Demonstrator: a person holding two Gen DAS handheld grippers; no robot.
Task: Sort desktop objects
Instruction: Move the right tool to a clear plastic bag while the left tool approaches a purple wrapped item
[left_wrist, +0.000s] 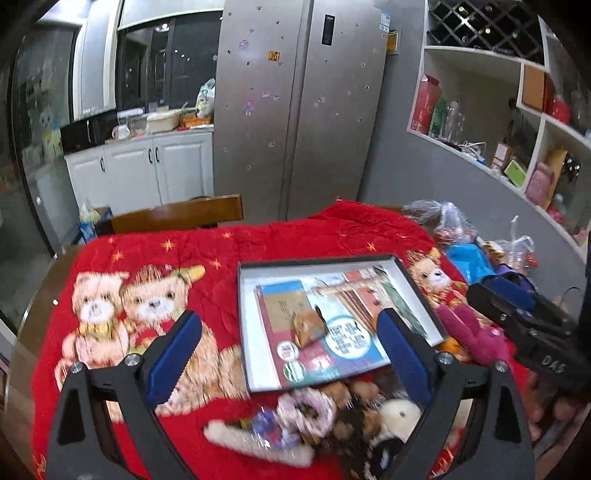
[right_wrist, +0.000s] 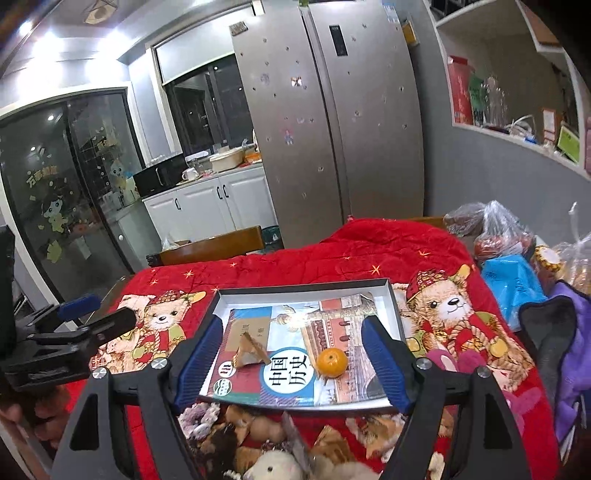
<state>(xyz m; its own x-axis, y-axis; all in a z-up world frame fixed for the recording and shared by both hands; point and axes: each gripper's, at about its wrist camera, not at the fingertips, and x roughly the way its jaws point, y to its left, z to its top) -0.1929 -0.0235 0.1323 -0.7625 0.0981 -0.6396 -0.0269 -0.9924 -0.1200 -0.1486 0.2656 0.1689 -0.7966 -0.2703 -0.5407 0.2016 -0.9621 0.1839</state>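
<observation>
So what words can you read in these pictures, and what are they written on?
"中国历史" – white circle on the book lying in the black tray.
"DAS" – on the right gripper's black body, seen from the left wrist.
Yellow characters on the glass door: too blurred to read.
Fridge panel and magnets, shelf boxes, the book's small green badges: too small to read.

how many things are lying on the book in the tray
2: a small brown pyramid-shaped packet on its left half, and a tangerine on its right half. The gripper fingers may hide more.
</observation>
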